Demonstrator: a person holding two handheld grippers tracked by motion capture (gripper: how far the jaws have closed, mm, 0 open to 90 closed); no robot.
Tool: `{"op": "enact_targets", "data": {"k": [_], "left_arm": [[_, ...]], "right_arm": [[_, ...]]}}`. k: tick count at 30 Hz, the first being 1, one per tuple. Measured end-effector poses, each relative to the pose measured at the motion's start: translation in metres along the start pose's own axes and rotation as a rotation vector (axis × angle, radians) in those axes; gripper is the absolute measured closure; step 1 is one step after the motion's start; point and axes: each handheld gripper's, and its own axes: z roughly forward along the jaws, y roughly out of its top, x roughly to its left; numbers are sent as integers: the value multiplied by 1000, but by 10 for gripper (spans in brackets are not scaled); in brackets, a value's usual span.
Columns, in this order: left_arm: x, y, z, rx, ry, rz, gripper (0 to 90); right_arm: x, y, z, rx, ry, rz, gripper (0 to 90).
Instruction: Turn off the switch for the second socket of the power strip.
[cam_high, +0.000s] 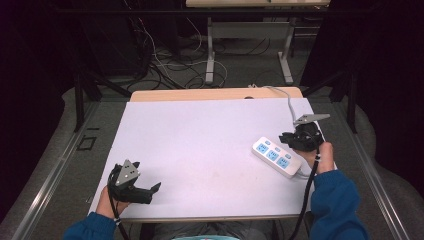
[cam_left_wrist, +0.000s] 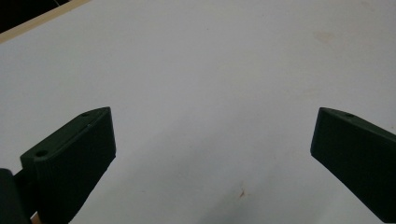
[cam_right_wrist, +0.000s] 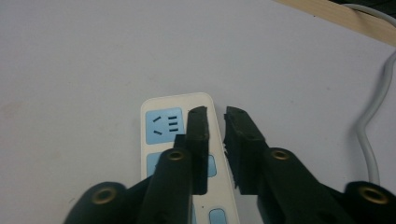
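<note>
Left gripper (cam_high: 156, 187) hovers low over the white table (cam_high: 200, 145), jaws spread wide, empty. Right gripper (cam_right_wrist: 215, 122), jaws nearly closed (narrow gap, gripping nothing), sits over the power strip (cam_high: 276, 158) near the table's right edge.

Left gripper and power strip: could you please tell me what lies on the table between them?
Nothing: in the high view, the white table cover is bare between the left gripper and the power strip.

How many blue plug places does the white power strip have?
3 on the power strip, in a row: one at its far-left end, one in the middle, one toward the right gripper's hand. None looks hidden from above.
</note>
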Motion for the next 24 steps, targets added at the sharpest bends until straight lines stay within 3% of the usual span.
{"op": "enact_targets", "data": {"k": [3,24], "left_arm": [[0,0,0,-1,1,1,2],[0,0,0,-1,-4,0,2]], "right_arm": [[1,1,2,0,-21,4,900],[4,3,22,76,-55,0,900]]}}
